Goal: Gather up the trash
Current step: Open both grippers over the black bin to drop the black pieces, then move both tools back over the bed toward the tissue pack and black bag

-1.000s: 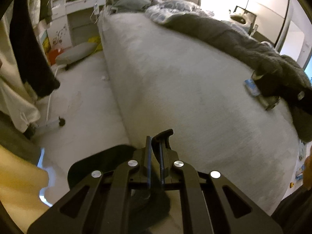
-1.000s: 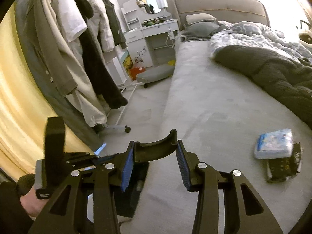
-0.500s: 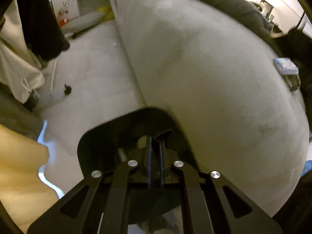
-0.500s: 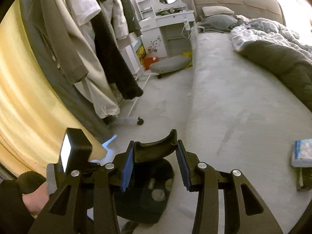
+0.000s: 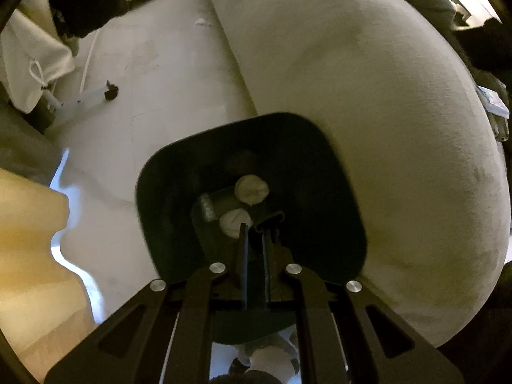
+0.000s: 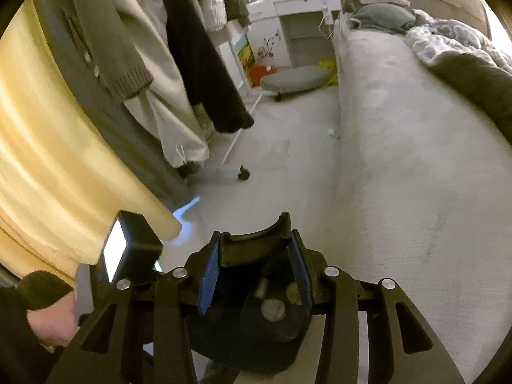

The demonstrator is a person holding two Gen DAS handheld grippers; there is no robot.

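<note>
While both grippers hold the black trash bin (image 5: pixel 179 192) beside the bed (image 5: pixel 368 102), left gripper (image 5: pixel 254 227) jaws pressed on its rim, right gripper (image 6: pixel 254 252) jaws pinching the rim too; crumpled tissues (image 5: pixel 251 188) lie inside, floor (image 5: pixel 160 73) below.

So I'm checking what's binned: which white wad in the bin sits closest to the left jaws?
The lower wad, right at the tips of the left gripper; the other wad lies farther in, beyond the grey cylinder.
</note>
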